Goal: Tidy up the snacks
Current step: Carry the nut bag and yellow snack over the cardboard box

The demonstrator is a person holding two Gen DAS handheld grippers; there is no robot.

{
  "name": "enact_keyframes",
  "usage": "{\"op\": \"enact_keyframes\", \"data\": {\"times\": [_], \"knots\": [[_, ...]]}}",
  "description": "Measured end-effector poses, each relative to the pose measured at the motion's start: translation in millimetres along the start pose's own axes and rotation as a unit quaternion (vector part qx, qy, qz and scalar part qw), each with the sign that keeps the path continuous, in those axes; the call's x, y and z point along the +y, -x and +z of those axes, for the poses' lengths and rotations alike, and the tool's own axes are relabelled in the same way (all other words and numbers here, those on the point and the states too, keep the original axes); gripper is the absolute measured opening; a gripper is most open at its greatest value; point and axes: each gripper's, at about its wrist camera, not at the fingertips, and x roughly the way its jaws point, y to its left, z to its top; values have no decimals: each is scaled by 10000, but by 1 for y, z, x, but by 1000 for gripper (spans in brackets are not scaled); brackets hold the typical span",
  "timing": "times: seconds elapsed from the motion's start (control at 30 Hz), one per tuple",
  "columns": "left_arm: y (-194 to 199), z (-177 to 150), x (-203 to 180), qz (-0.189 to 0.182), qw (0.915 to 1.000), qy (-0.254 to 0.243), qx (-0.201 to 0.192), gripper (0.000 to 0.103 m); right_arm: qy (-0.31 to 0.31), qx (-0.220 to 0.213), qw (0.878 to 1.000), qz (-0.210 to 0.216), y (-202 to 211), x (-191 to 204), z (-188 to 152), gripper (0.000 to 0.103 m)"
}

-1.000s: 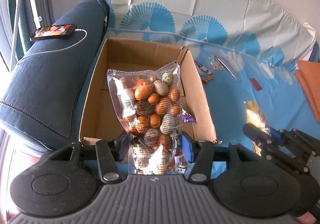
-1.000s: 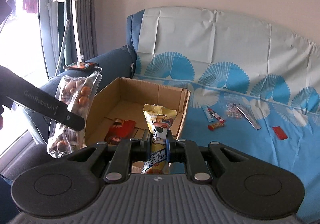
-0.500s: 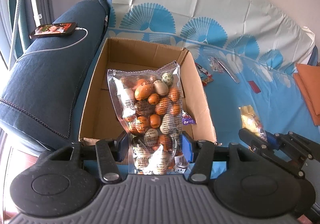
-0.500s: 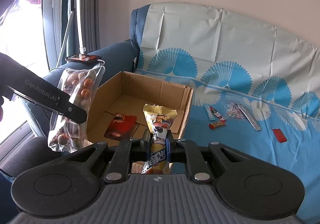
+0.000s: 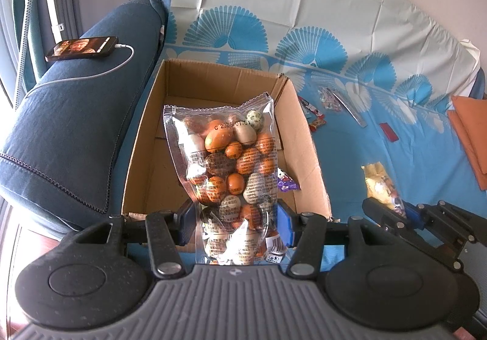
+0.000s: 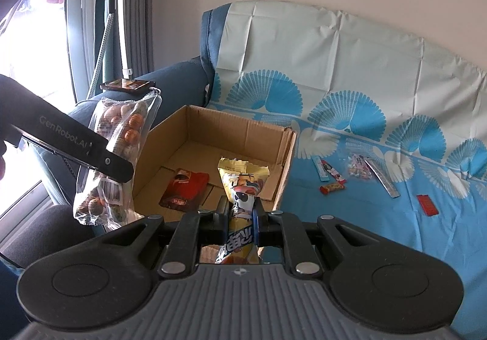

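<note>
Left gripper [image 5: 236, 223] gripping a clear bag of egg-shaped candies [image 5: 232, 175] over an open cardboard box [image 5: 143, 157].

The blue pads are pressing the bag's lower part, the bag standing upright above the box's near edge. A purple wrapper [image 5: 287, 183] is peeking out beside it. The right gripper [image 5: 392, 212] is holding a yellow packet [image 5: 379, 185] over the blue patterned cover [image 5: 350, 157], where small snacks [image 5: 330, 96] are lying scattered. A phone [image 5: 82, 48] is charging on the sofa arm [image 5: 76, 133].

Clear egg bag [image 5: 231, 178] upright over open box [image 5: 143, 139], clamped at lower end. Yellow cartoon pouch [image 6: 242, 188] upright at box's near right corner, pinched. Red packet [image 6: 185, 191] flat inside. Small wrappers [image 6: 333, 186] scattered on blue cover.
</note>
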Motion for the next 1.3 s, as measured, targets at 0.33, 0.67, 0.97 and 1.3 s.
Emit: {"op": "enact_keyframes", "data": {"times": [0.33, 0.67, 0.97, 1.3], "knots": [[-4, 9, 6, 161, 9998, -100, -49, 59, 18, 23, 10000, -16, -7, -1, 5, 15], [-18, 46, 27, 392, 9988, -131, -251, 59, -10, -129, 9999, -73, -35, -7, 30, 16], [-61, 68, 34, 388, 9992, -50, -10, 59, -36, 17, 10000, 81, -89, -3, 50, 16], [-125, 74, 46, 424, 9979, -48, 478, 59, -186, 551, 9979, 273, -148, 3, 46, 16]]}}
